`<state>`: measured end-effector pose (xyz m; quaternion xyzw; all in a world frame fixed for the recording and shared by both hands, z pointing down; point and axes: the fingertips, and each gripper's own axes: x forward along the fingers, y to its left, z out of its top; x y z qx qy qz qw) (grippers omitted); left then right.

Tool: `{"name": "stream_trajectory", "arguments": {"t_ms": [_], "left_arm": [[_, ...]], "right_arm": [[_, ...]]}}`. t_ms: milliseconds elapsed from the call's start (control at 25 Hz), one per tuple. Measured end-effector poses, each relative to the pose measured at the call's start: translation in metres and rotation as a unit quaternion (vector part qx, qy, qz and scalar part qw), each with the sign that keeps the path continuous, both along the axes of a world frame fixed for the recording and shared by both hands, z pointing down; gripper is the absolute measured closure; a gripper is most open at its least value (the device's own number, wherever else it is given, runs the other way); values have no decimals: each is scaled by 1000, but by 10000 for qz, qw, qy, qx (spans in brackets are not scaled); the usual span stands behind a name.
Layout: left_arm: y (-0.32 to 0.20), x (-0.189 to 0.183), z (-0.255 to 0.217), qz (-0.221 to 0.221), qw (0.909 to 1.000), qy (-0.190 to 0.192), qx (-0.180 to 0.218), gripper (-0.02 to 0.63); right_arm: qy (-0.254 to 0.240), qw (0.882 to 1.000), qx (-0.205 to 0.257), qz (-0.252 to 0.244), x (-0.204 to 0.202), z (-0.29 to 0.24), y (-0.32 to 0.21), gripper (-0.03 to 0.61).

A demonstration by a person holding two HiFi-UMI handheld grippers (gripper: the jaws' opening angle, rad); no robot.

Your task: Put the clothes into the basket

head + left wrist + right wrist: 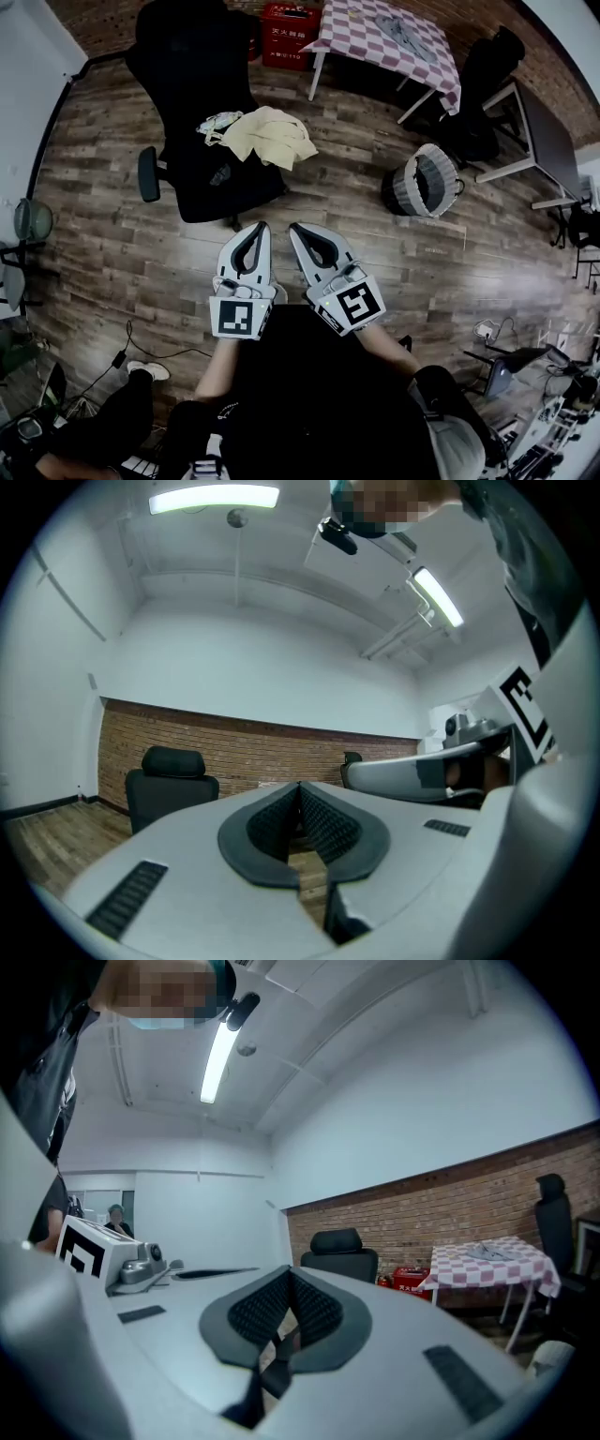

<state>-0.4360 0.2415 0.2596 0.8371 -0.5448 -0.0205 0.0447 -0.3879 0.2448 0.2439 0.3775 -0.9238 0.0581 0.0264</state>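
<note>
No part of the task looks done yet. The yellow garment (pixel 272 136) lies crumpled on the seat of the black office chair (pixel 187 56), toward the seat's right edge. A smaller pale, patterned piece (pixel 217 123) touches it on the left. A grey garment (pixel 405 36) lies spread on the table (pixel 361 42), near its right edge. The basket (pixel 424 183) stands on the wooden floor (pixel 112 244), well apart from the chair and off to its right, near the table. I can make out no clothes inside it. By my reading, every piece remains to be picked up and carried over.

The left gripper (pixel 255 231) and right gripper (pixel 300 231) are held side by side over the floor, pointing toward the chair. Each has its jaws pressed together with nothing between them.

The yellow garment looks like thin, soft fabric, bunched into loose folds. The basket is round, with a grey woven wall and a paler rim. The chair is padded and dark, with a curved armrest. The table wears a pink-and-white checked cloth that drapes over its edges. The floor is laid in wood-grain planks. The gripper pads are dark and ribbed, set in smooth pale shells.
</note>
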Motion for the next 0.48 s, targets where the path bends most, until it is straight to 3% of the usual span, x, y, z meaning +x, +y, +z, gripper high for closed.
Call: {"name": "stream_trajectory", "arguments": {"t_ms": [480], "left_arm": [[-82, -10, 9, 351, 9993, 55, -106, 600]], "right_arm": [[74, 9995, -161, 270, -14, 10, -76, 569]]}}
